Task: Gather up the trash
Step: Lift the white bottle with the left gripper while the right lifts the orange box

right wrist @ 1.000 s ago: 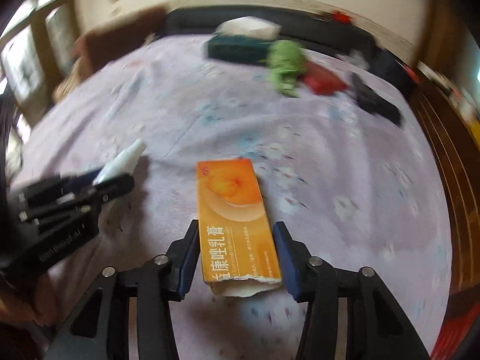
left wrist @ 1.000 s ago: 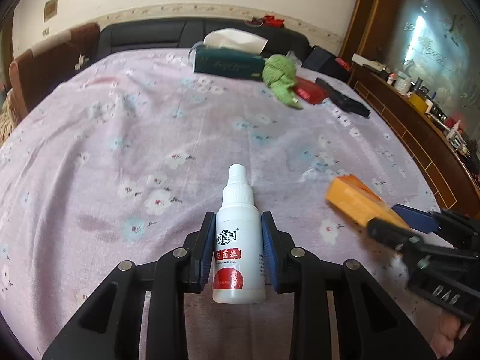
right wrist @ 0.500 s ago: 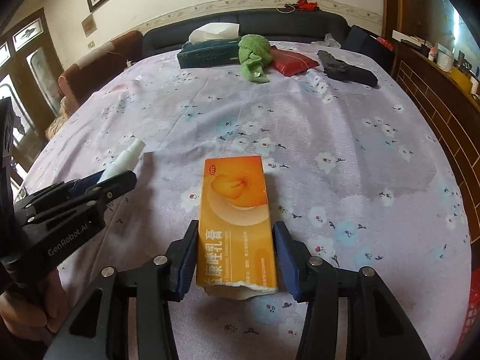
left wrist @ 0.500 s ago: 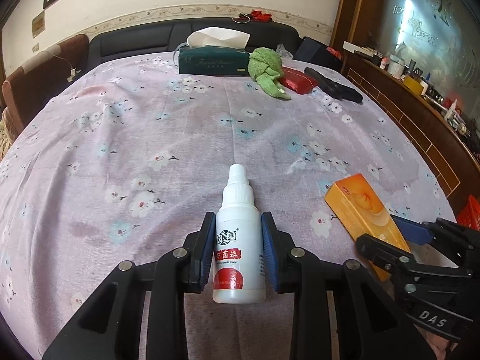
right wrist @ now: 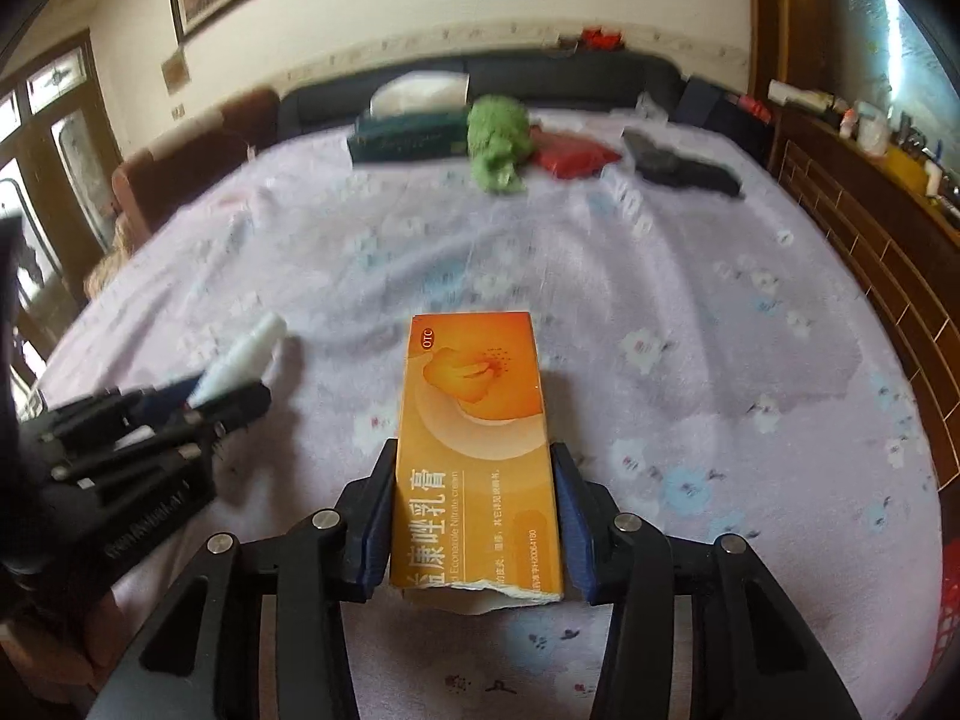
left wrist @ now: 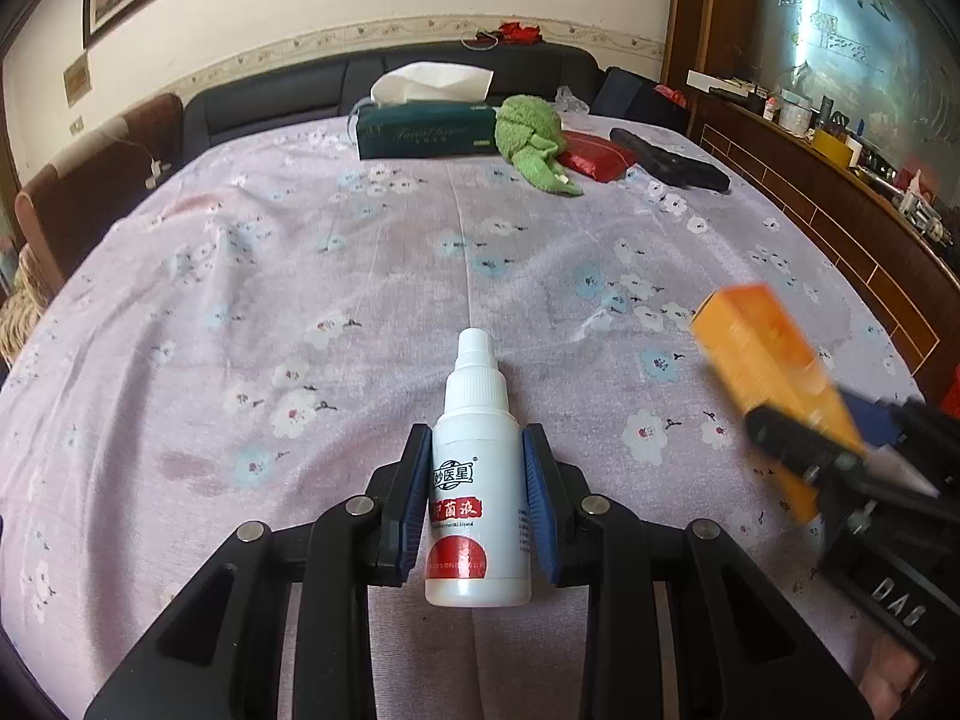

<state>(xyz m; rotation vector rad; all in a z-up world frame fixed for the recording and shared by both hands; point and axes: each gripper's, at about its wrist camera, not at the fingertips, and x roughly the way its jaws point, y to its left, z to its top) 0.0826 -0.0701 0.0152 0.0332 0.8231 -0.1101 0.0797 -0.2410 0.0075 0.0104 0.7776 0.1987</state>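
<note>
Spray bottle [left wrist: 477, 498], smooth white plastic, sits clamped in the left hand-held gripper [left wrist: 477, 510], nozzle pointing away over the floral-clothed counter [left wrist: 300, 276]. Only the right wrist view shows the orange cardboard box's [right wrist: 477, 456] torn near end, gripped lengthwise by the right hand-held gripper [right wrist: 474, 516].

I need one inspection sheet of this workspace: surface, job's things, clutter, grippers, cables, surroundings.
Surface: lilac floral tablecloth.
Job's things: white plastic spray bottle; orange cardboard medicine box, near end torn.
Clutter: dark green tissue box, green cloth, red packet, black pouch, at the far edge.
Grippers: left gripper shut on bottle; right gripper shut on box.
Cables: nothing seen.
Surroundings: black sofa, wooden sideboard.
</note>
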